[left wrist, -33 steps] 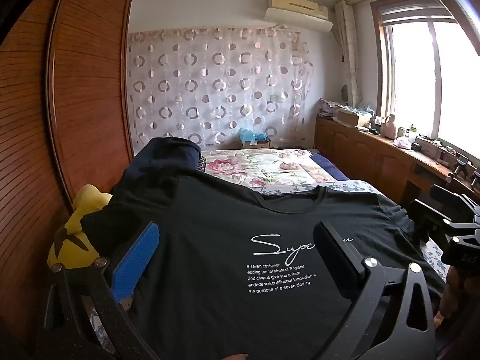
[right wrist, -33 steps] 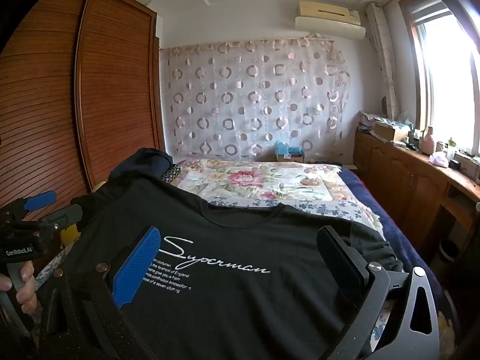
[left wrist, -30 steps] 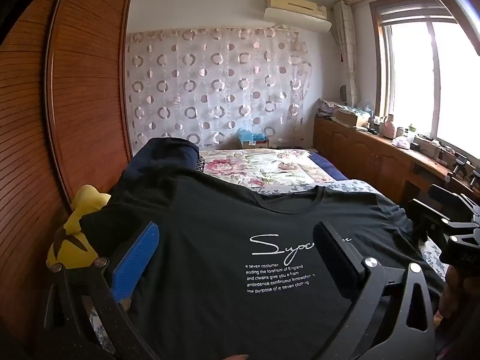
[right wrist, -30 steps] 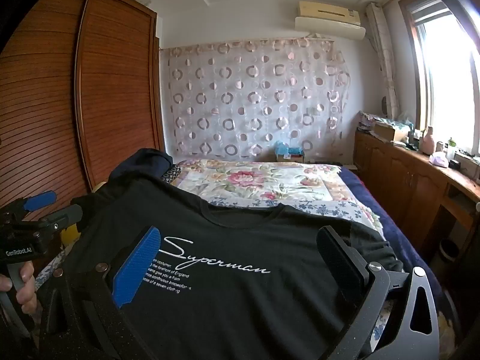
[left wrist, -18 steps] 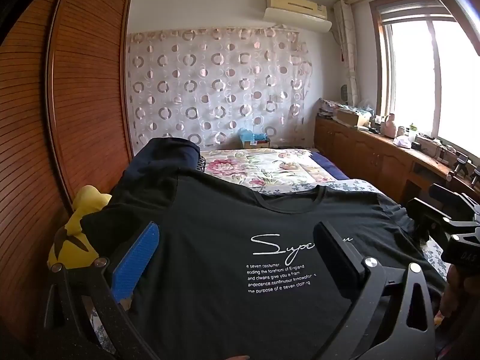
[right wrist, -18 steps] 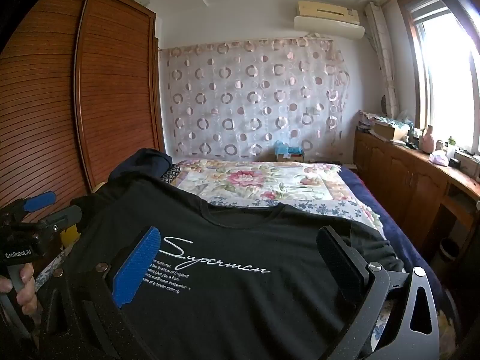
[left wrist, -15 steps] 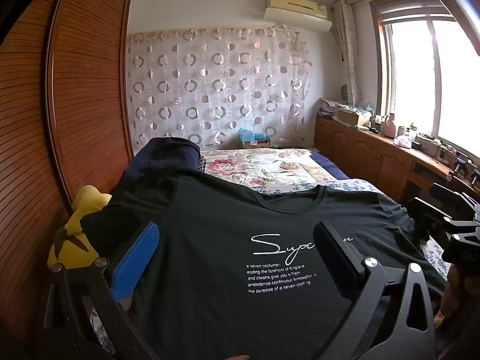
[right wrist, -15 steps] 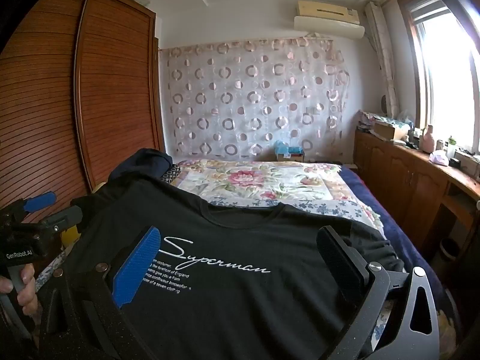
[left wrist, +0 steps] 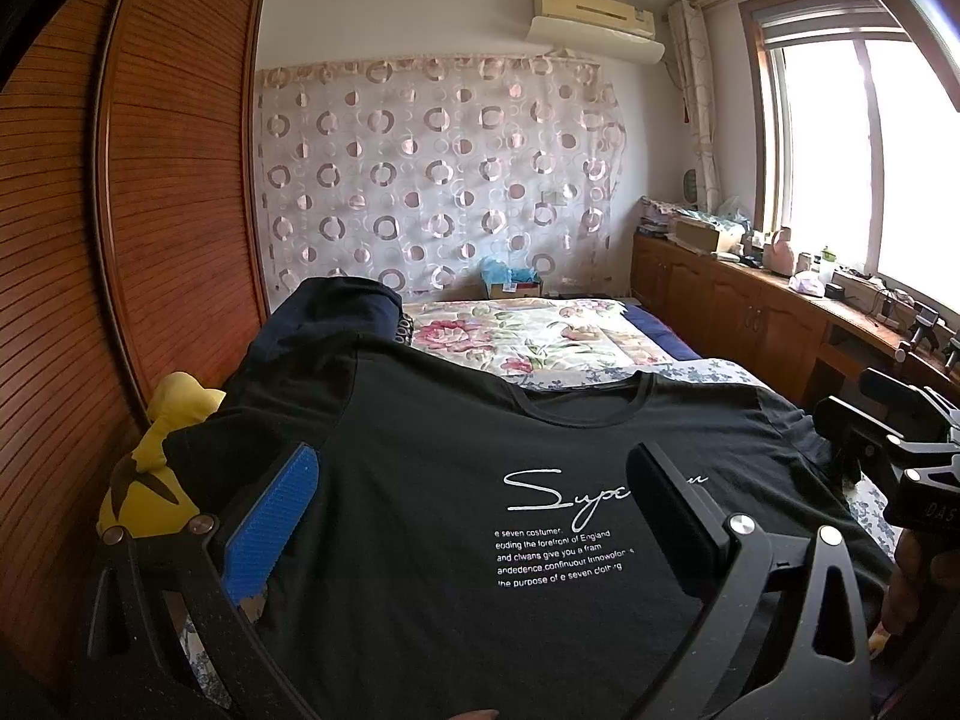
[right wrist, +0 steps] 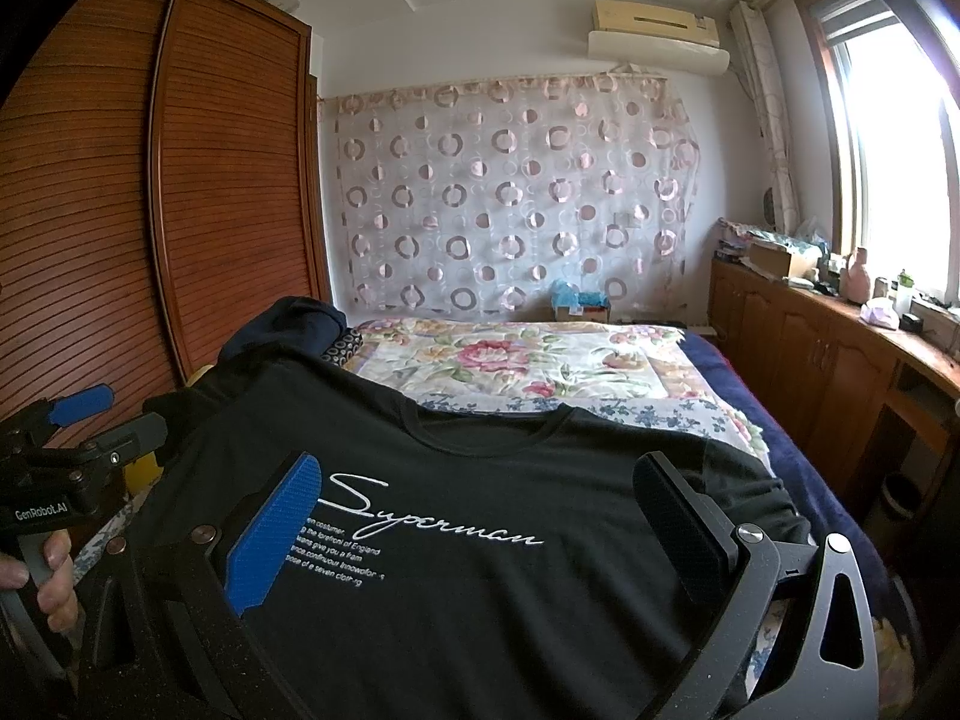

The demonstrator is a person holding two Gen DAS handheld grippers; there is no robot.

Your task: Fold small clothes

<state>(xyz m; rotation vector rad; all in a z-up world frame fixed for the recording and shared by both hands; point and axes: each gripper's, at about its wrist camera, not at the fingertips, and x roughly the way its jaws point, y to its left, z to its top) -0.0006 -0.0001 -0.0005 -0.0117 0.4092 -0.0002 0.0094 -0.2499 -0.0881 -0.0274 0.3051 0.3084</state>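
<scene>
Bed [right wrist: 708,408]: floral cover, carries the work; wardrobe on its left side, window side on its right.

Black T-shirt [left wrist: 420,480]: spread face-up across the near end of the bed, white print uppermost, collar [right wrist: 489,447] toward the far end, sleeves out to either side. No fold made yet, by the look of it.

Yellow plush toy [left wrist: 153,468]: beside the shirt's left sleeve, near the wardrobe; could snag a sleeve swung inward.

Left gripper [left wrist: 474,510]: jaws released, spread wide over the print, holding nothing.

Right gripper [right wrist: 477,510]: jaws likewise released and empty, above the chest area.

Handling note: judged next step is a first lengthwise fold. Pinch one layer only at shoulder and hem of the same side, lift together, carry across level, and lay flat so the seam stays straight.
</scene>
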